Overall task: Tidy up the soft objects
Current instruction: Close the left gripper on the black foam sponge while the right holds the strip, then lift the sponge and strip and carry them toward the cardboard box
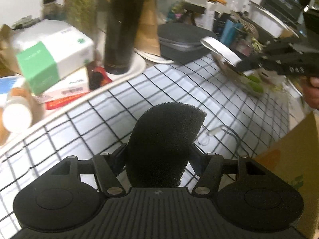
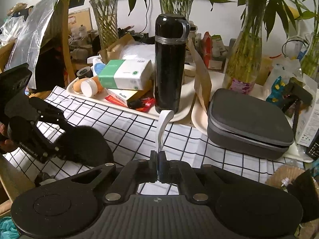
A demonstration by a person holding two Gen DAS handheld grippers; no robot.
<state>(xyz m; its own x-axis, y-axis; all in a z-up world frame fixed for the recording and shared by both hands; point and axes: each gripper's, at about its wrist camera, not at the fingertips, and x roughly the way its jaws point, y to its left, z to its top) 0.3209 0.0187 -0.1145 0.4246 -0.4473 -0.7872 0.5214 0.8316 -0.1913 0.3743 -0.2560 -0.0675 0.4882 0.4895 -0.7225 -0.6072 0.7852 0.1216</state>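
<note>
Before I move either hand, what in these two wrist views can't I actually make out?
- Left wrist view: lower end of the black foam sponge, behind the left gripper body.
- Left wrist view: print on the green-and-white tissue pack, motion-blurred.
- Right wrist view: clamped end of the white bent strip, inside the right gripper.
- Right wrist view: contents of the grey zip case, lid closed.

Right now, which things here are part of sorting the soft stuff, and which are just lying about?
Part of the job:
- black foam piece, held in the left tool
- white strap, pinched in the right tool

Just lying about:
- black flask
- grey zip case
- tissue pack
- glass vases with plants
- checked cloth
</note>
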